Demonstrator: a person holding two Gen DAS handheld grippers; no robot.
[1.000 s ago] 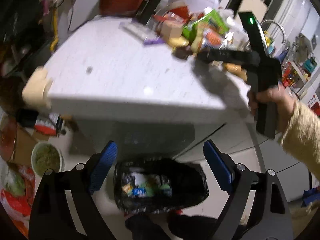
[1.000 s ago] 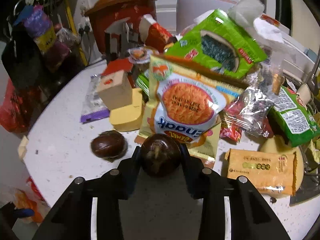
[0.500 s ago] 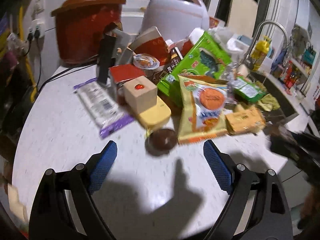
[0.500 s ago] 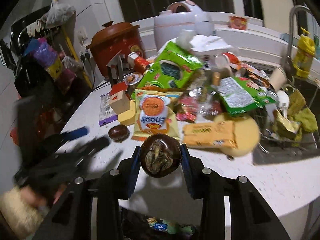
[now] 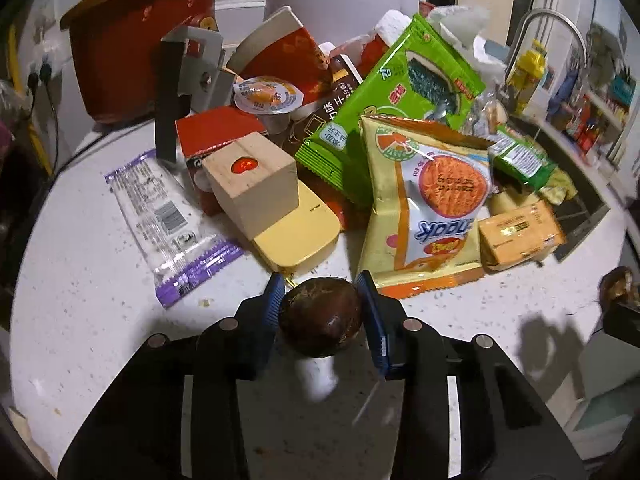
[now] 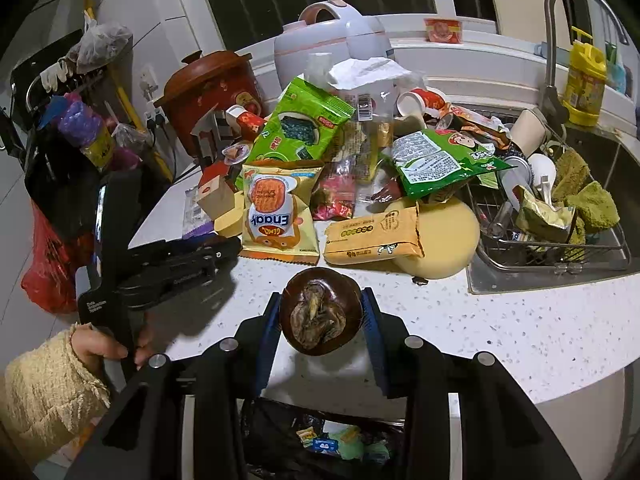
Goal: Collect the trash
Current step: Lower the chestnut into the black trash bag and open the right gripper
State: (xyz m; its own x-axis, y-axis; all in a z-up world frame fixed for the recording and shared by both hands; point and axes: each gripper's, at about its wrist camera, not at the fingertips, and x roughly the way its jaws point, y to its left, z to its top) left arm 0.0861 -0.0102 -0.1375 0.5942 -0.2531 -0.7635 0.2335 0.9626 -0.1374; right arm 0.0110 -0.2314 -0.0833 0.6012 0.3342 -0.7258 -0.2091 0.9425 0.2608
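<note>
My left gripper (image 5: pixel 320 300) is shut on a dark brown round fruit shell (image 5: pixel 322 322) on the white counter, in front of the trash pile. My right gripper (image 6: pixel 321 312) is shut on a second brown shell (image 6: pixel 320 312) and holds it above the counter's front edge. The black-lined trash bin (image 6: pixel 340 446) with wrappers in it sits below the right gripper. The pile holds a yellow Enaak snack bag (image 5: pixel 428 208), a green seaweed bag (image 5: pixel 396 92), an orange packet (image 5: pixel 520 236) and a purple-edged clear wrapper (image 5: pixel 168 216). The left gripper also shows in the right wrist view (image 6: pixel 236 246).
A wooden block (image 5: pixel 252 184) on a yellow pad, a red clay pot (image 5: pixel 132 36) and a white rice cooker (image 6: pixel 332 40) stand behind the pile. A sink (image 6: pixel 560 216) with a wire rack, cups and sponges lies at the right. A red bag (image 6: pixel 48 264) hangs at the left.
My left gripper swung up from above the bin to the counter and closed on the brown shell. My right gripper pulled back with its shell to above the counter's front edge and bin.
</note>
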